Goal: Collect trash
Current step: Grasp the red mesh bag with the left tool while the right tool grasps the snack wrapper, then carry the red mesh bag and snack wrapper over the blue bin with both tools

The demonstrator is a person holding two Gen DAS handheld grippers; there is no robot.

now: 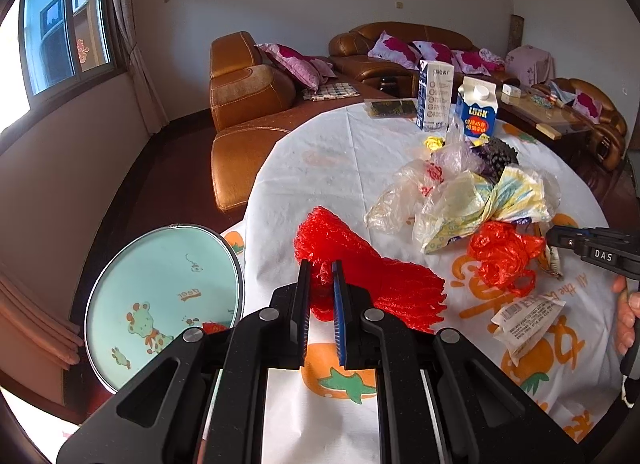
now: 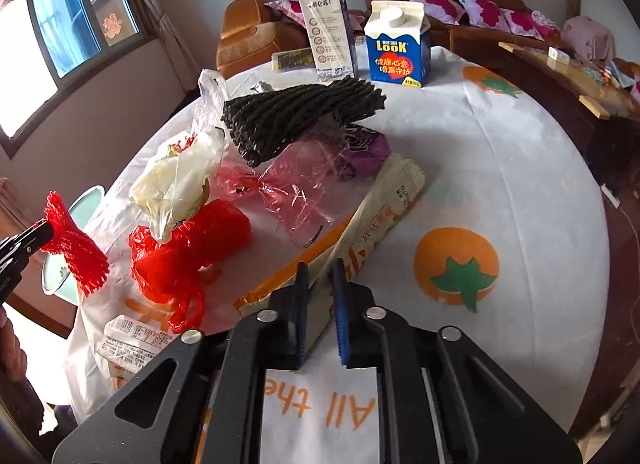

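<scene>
My left gripper (image 1: 320, 268) is shut on a red foam net (image 1: 372, 280), held just above the white cloth of the round table (image 1: 340, 159). The right wrist view shows that net (image 2: 76, 252) pinched at the far left. My right gripper (image 2: 320, 266) is shut on the near end of a long beige and orange snack wrapper (image 2: 384, 207) that lies across the cloth. Around it lie a red plastic bag (image 2: 188, 260), clear bags (image 2: 176, 179), a black foam net (image 2: 304, 115) and a white printed wrapper (image 2: 128, 340).
Two milk cartons (image 2: 398, 47) (image 2: 330, 35) stand at the table's far side. A round teal disc with a metal rim and cartoon print (image 1: 160, 304) sits below the table's left edge. Brown sofas (image 1: 248, 103) stand behind. A hand (image 1: 628, 312) shows at the right.
</scene>
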